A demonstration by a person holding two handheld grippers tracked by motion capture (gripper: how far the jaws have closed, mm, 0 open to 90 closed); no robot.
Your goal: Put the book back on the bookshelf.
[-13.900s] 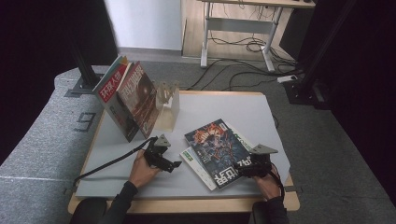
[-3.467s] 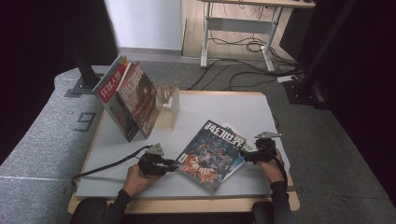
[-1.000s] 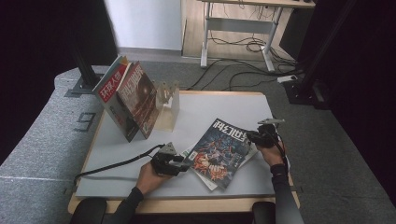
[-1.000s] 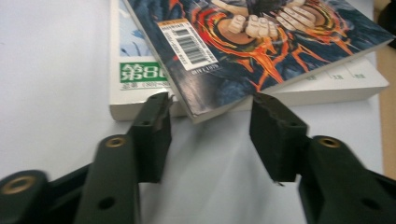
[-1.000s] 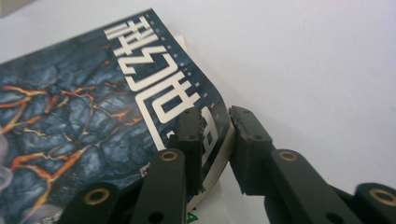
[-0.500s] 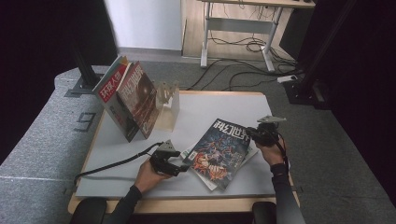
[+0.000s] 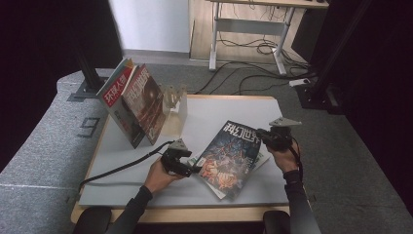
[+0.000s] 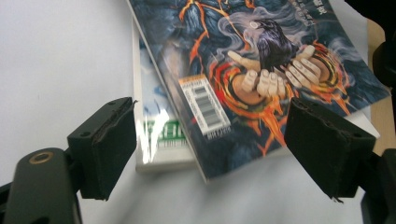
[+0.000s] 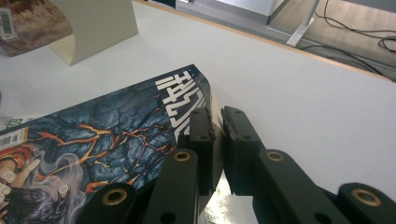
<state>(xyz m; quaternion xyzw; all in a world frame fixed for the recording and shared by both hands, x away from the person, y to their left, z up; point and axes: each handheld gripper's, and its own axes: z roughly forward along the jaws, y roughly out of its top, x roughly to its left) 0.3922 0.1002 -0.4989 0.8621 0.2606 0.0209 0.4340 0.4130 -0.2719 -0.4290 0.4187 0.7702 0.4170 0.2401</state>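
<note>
A dark-blue magazine (image 7: 229, 152) with orange lightning lies tilted across a white-and-green magazine (image 7: 261, 159) on the white table (image 7: 229, 109). My right gripper (image 7: 269, 137) is shut on the blue magazine's far right edge, just beside the white title (image 9: 180, 95); in the right gripper view its jaws (image 9: 218, 140) pinch that edge. My left gripper (image 7: 191, 165) sits at the magazine's near left corner. Its jaws have just been opening, and in the left gripper view the pads (image 8: 108, 142) stand wide apart and off the barcode corner (image 8: 205, 105) between them.
Several upright magazines (image 7: 132, 103) lean against a clear stand (image 7: 176, 100) at the back left. The left gripper's cable (image 7: 117, 169) trails over the table's left side. The table's wooden front edge (image 7: 195, 213) runs just behind the hands. A desk frame and floor cables (image 7: 253, 44) lie beyond.
The left gripper's jaws have widened at the magazine's near corner. The right gripper has lifted the far edge a little, tipping the blue magazine more steeply.
</note>
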